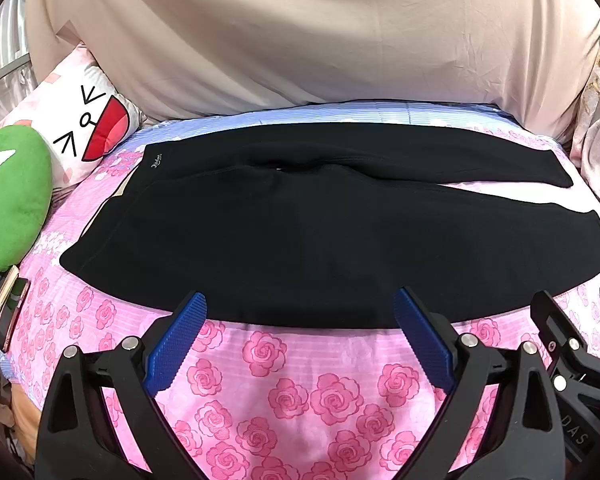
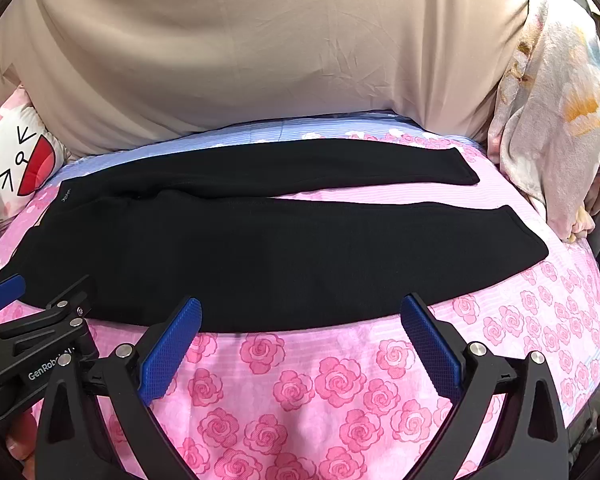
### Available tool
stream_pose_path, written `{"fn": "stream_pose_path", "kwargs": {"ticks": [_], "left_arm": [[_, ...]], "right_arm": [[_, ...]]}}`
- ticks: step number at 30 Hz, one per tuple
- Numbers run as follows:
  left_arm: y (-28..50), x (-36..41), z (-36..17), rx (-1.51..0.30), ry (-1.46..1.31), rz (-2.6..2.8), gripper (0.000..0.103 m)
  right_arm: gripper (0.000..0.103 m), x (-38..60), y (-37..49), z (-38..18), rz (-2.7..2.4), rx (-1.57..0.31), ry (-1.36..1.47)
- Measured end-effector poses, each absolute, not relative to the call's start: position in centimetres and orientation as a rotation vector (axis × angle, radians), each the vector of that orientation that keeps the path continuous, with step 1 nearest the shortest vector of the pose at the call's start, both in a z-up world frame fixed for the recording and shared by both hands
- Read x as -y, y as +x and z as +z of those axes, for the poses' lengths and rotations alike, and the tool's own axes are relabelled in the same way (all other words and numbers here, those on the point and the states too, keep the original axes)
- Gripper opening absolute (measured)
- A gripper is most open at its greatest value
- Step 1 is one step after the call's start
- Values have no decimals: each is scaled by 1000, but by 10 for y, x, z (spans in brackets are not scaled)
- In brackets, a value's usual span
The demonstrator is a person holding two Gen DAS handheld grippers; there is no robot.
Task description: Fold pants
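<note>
A: Item one, the largest?

B: Bed (image 1: 300, 380), covered in a pink rose-print sheet, with a beige cloth draped behind it.

A: Item two?

B: Black pants (image 1: 260, 232), one pair. They lay flat across the middle of the bed, waistband toward the left, two legs running right and parted at the hems. The near edge sat just beyond both grippers.

A: Handling notes?

B: Judged soft, light and limp; likely to sag and drag rather than hold shape. The knit looked grippy enough on the sheet. Best holds seemed to be the near waistband corner and the near leg hem, pinched at the edge.

A: Item three?

B: Cushions at the left: a white cartoon-face pillow (image 1: 88, 128) and a green plush (image 1: 12, 200).

A: Smallest?

B: Left gripper (image 1: 300, 312) and right gripper (image 2: 300, 316), blue-padded. Both sets of jaws stood spread wide, holding nothing, poised over the sheet beside the pants.
</note>
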State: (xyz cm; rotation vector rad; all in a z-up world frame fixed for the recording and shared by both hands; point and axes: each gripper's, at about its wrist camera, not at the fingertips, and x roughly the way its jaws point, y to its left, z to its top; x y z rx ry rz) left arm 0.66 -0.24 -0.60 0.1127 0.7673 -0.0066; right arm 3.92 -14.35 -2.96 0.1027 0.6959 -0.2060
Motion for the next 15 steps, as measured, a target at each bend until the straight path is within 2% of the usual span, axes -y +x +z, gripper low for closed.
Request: {"fn": "stream_pose_path", "kwargs": {"ticks": [15], "left_arm": [[9, 2, -6, -771, 117, -7, 93]], "right_arm": [[98, 146, 41, -31, -203, -699, 104]]}}
